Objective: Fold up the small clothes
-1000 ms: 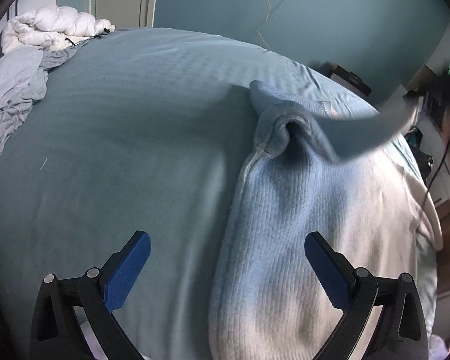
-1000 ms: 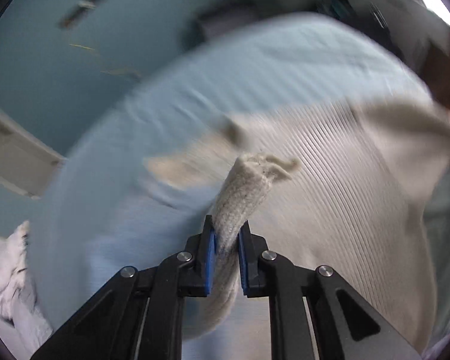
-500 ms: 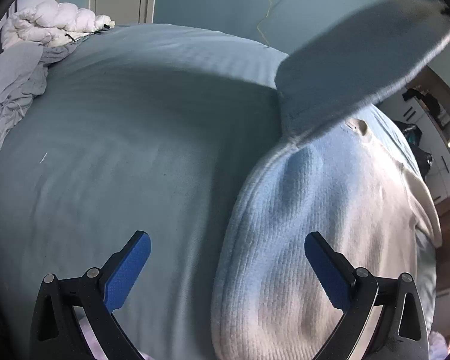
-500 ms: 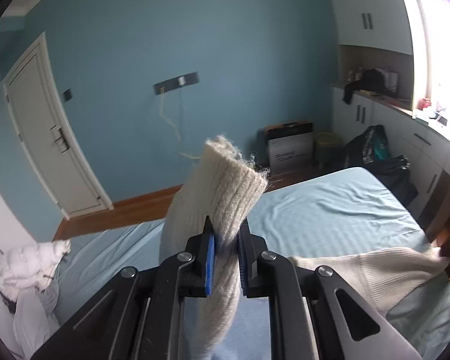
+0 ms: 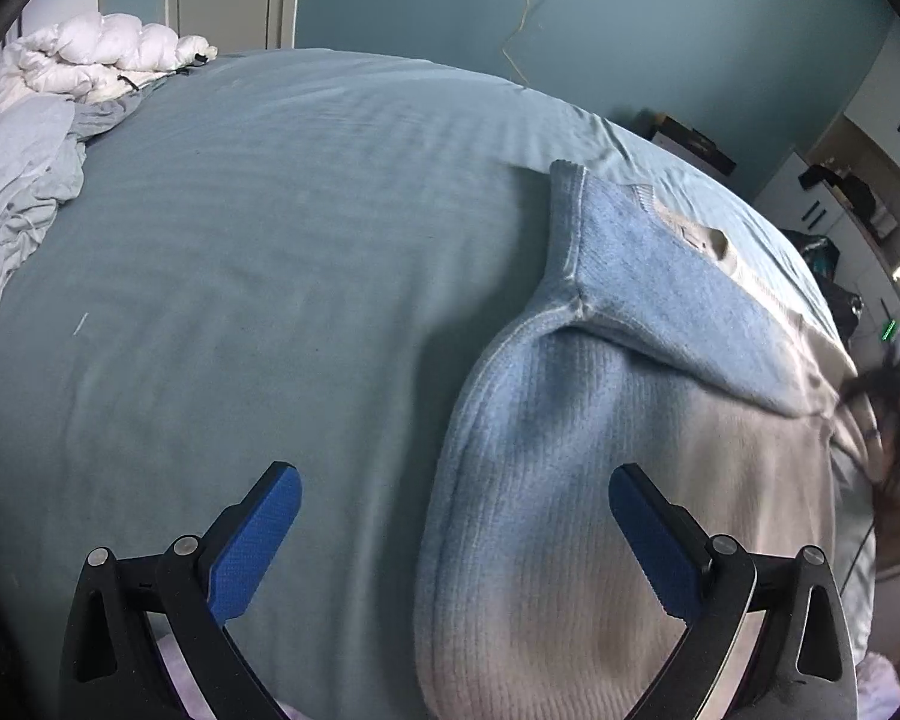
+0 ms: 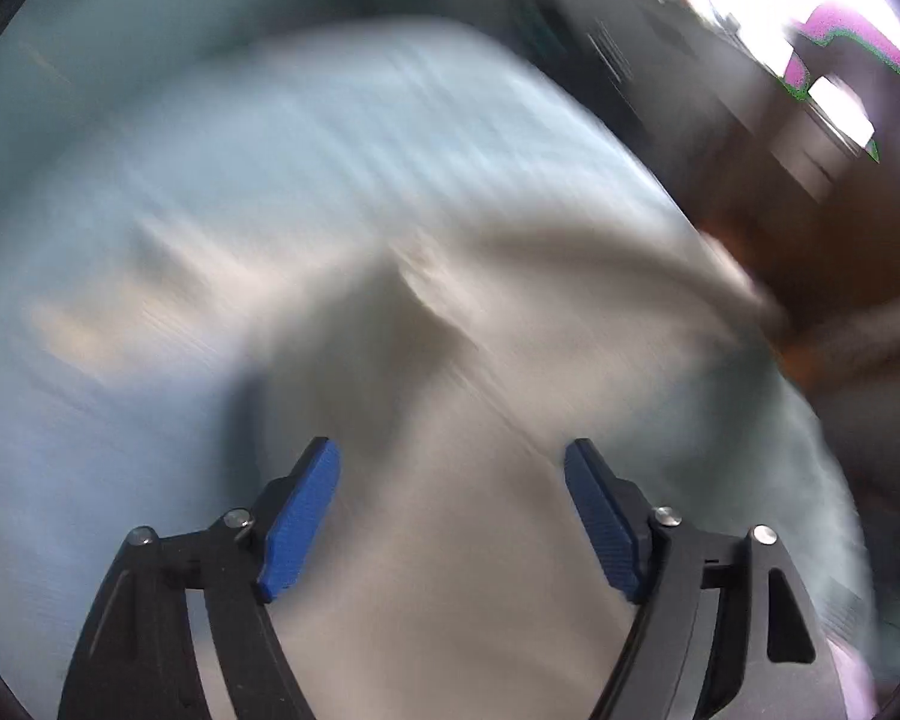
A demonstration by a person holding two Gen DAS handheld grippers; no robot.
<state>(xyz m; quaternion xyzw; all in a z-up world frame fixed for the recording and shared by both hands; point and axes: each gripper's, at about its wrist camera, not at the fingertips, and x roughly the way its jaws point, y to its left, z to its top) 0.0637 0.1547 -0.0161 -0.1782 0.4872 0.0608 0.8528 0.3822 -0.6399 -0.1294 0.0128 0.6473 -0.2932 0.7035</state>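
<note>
Bare bedsheet (image 5: 240, 276) left of sweater (image 5: 600, 480); heaped bedding (image 5: 36, 138) far-left.

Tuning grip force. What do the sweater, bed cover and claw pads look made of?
Sweater: soft ribbed knit, likely wool or acrylic; fine vertical ribs, stitched seam.
Bed cover: thin woven fabric, matte, faintly striped, lightly creased.
Pads: blue, finely textured, probably rubber or plastic; black arms look like rigid plastic.

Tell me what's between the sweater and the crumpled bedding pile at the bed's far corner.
Only bare blue sheet separates the sweater from the bedding pile, seen in the left wrist view.
</note>
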